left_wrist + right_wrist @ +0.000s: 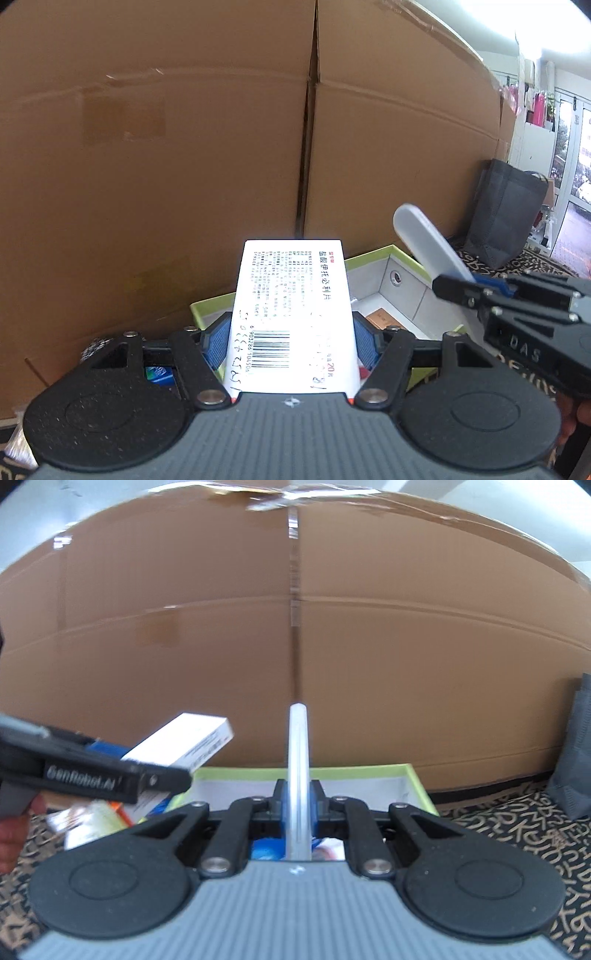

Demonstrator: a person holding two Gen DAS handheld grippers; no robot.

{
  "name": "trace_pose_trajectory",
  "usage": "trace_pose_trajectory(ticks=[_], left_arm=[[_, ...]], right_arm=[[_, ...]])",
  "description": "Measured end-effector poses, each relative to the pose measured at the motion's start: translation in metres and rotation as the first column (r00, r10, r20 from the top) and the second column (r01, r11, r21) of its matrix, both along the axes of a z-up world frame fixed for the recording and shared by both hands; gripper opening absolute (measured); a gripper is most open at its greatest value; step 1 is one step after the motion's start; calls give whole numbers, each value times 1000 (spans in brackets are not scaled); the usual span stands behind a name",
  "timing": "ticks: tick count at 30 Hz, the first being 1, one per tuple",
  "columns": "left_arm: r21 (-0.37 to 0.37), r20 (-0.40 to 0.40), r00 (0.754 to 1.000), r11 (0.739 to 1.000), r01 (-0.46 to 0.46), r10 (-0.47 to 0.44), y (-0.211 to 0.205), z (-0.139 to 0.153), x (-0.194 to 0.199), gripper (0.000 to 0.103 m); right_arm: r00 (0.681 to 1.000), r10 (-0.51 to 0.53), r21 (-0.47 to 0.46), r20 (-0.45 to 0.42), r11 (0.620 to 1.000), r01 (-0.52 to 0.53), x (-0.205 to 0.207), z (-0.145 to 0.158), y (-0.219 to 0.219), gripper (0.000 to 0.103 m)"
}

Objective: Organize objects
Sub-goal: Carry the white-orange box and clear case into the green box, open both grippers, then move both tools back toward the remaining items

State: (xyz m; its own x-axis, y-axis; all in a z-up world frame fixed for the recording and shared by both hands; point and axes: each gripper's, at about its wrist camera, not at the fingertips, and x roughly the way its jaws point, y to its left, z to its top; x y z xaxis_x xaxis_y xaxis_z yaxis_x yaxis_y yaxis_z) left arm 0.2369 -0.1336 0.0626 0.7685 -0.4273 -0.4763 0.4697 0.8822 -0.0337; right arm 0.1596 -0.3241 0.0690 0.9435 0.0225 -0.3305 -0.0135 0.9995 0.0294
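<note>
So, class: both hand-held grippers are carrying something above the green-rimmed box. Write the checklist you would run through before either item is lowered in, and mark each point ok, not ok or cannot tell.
1. Left hand-held gripper shut on the white medicine box: ok, blue pads press both sides.
2. Right hand-held gripper shut on the pale flat stick: ok.
3. The two carried items are apart: ok, a gap shows in both views.
4. Green-rimmed box is open: ok.
5. Free room inside for both items: cannot tell, the grippers hide much of the floor.
6. Cardboard wall behind leaves clearance: cannot tell.
</note>
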Motion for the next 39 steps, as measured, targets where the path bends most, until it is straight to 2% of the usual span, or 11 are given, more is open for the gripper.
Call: trace_pose_trajectory(ticks=[9, 15, 18, 19, 21, 22, 23, 24, 27, 31, 39], left_arm=[[31, -45, 998, 999, -41, 42, -15, -36, 43, 69], [68, -10, 999, 997, -36, 37, -26, -47, 46, 69], [47, -17, 1000, 999, -21, 22, -28, -49, 42, 68], [31, -11, 1000, 999, -20, 21, -28, -50, 40, 70], [-2, 12, 1000, 1000, -26, 26, -26, -51, 34, 86], [-12, 21, 999, 999, -42, 42, -25, -51, 31, 94], [-20, 28, 998, 998, -58, 59, -24, -50, 31, 96], [-30, 31, 997, 997, -68, 69, -16, -48, 28, 97], [-44, 14, 997, 996, -80, 80, -12, -46, 24, 97], [-45, 11, 995, 994, -98, 98, -9, -44, 16, 97], [-51, 14, 994, 993, -110, 111, 5, -29, -12, 97]], right_arm=[[997, -57, -22, -60, 998, 56, 74, -26, -38, 11], [990, -44, -42, -131, 998, 39, 99, -54, -45, 11], [986, -45, -41, -159, 998, 39, 97, -69, -40, 11], [986, -49, -42, -160, 998, 42, 97, -72, -41, 11], [986, -49, -53, -159, 998, 41, 97, -75, -40, 13], [987, -50, -61, -151, 997, 41, 94, -75, -40, 27], [989, -53, -69, -140, 997, 43, 91, -74, -41, 52], [991, -57, -75, -121, 996, 48, 86, -73, -40, 62], [995, -65, -100, -70, 993, 58, 75, -69, -40, 72], [997, -57, -78, -50, 996, 53, 68, -65, -38, 100], [999, -41, -69, -27, 997, 39, 48, -52, -26, 103]])
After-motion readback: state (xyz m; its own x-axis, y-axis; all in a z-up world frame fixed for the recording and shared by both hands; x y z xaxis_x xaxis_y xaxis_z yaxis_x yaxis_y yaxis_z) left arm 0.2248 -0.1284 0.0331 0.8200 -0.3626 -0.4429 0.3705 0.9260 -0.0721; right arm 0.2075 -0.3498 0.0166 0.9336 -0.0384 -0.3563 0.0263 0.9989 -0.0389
